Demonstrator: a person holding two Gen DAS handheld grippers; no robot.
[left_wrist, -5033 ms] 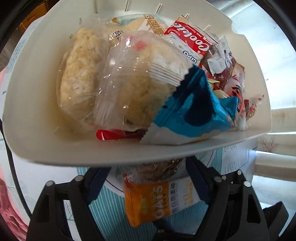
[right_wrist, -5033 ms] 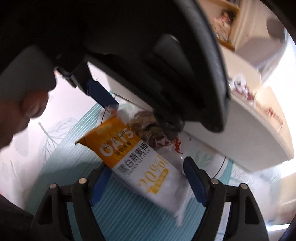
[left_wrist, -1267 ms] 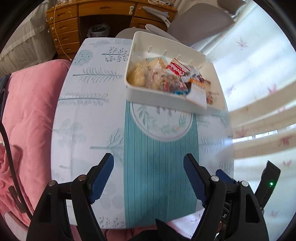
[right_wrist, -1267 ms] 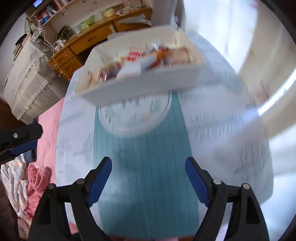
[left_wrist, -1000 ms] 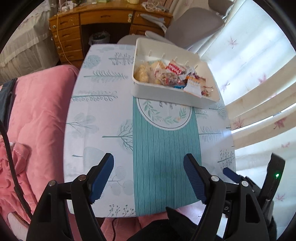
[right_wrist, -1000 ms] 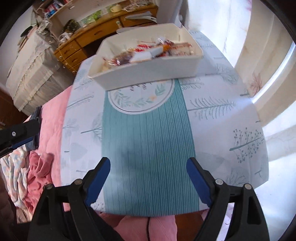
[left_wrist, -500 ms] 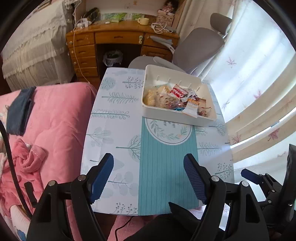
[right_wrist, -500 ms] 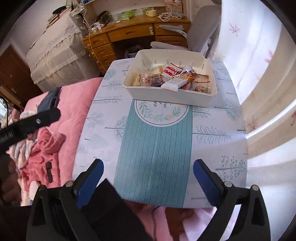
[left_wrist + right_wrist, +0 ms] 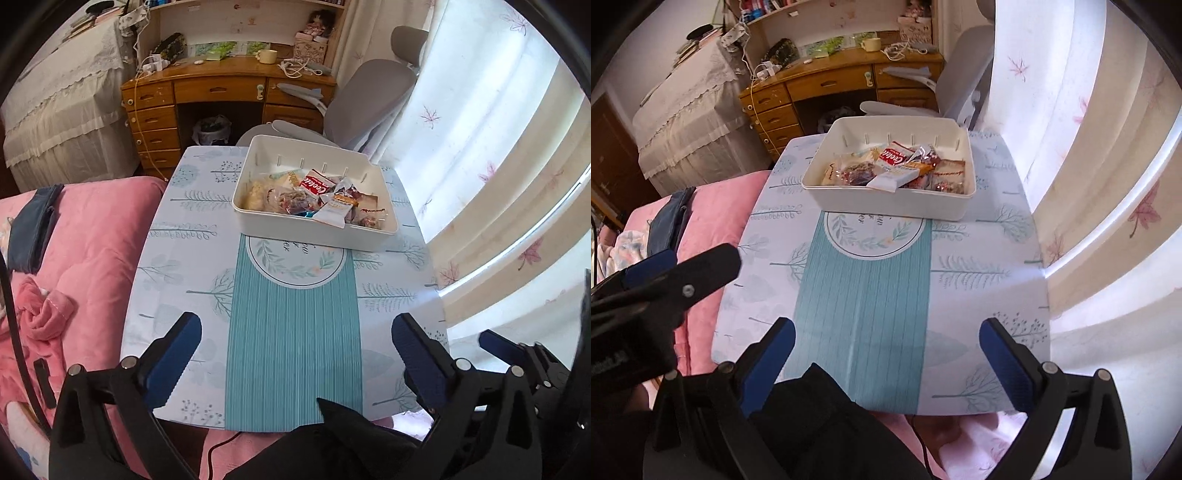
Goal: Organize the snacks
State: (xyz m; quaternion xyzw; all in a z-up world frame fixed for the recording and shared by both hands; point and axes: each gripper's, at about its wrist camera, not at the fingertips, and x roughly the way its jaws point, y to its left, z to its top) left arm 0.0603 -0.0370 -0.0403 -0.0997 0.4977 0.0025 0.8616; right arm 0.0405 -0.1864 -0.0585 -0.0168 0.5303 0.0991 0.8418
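Surface: a table (image 9: 177,280) under a leaf-print cloth with a teal striped runner (image 9: 291,332) is standing beside pink bedding (image 9: 85,236).
Room: a wooden desk (image 9: 221,92) and grey chair (image 9: 365,96) are sitting behind.
Snacks: packets are lying in the white bin (image 9: 310,230) at the table's far end.
Writing: 1 red packet (image 9: 314,187) is reading "Coolate", partly legible.
Left gripper (image 9: 295,354): hanging wide, empty.
Right gripper (image 9: 886,354): hanging wide, empty.

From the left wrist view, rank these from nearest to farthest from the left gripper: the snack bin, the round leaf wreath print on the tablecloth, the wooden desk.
From the left gripper, open over the table's near end:
1. Round leaf wreath print, straight ahead at mid-table.
2. Snack bin, just beyond it, covering its far edge.
3. Wooden desk, past the table, ahead-left.
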